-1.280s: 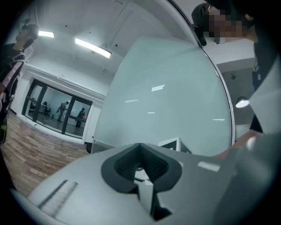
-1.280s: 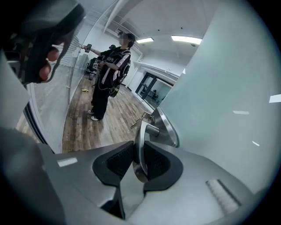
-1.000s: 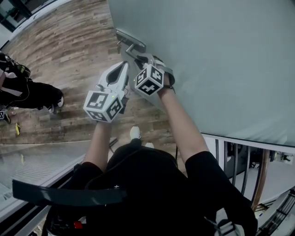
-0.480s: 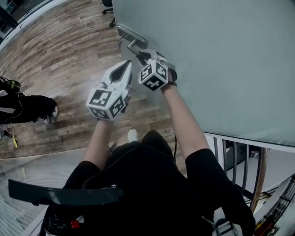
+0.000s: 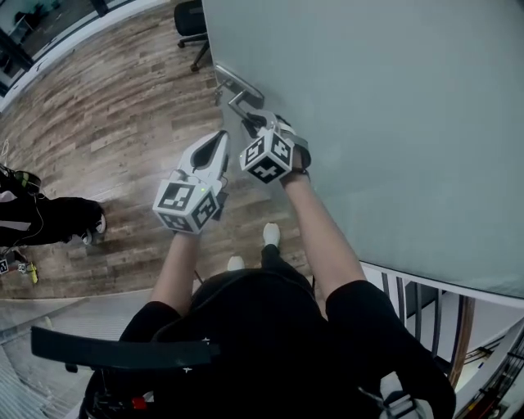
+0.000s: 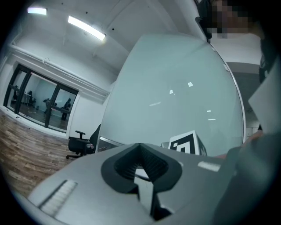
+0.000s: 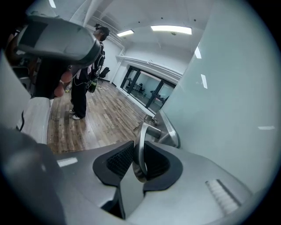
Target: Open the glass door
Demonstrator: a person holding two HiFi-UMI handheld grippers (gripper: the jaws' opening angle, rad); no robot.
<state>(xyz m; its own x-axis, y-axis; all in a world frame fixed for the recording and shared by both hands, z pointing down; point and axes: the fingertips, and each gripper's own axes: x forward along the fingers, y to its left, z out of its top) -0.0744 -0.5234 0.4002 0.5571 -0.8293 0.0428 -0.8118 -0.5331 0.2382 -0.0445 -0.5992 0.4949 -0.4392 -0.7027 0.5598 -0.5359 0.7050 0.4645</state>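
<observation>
The frosted glass door (image 5: pixel 393 123) fills the right of the head view, and its metal lever handle (image 5: pixel 240 102) sits near the door's left edge. My right gripper (image 5: pixel 260 123) is shut on the lever. In the right gripper view the curved lever (image 7: pixel 141 147) runs between the pads, which press on it from both sides. My left gripper (image 5: pixel 219 139) hangs free a little left of the handle, shut, with nothing in it. Its closed jaws (image 6: pixel 141 165) point level along the door (image 6: pixel 175 96), apart from it.
A black office chair (image 5: pixel 192 20) stands on the wood floor (image 5: pixel 123 106) beyond the door's edge. A person in dark clothes (image 5: pixel 41 217) stands at the left. A metal railing (image 5: pixel 426 303) runs at the lower right. Dark windows (image 7: pixel 145 85) line the far wall.
Both grippers have gone forward together, the right one still on the lever. The door's edge has swung, and the office chair has come into view. The bystander has slid to the left edge.
</observation>
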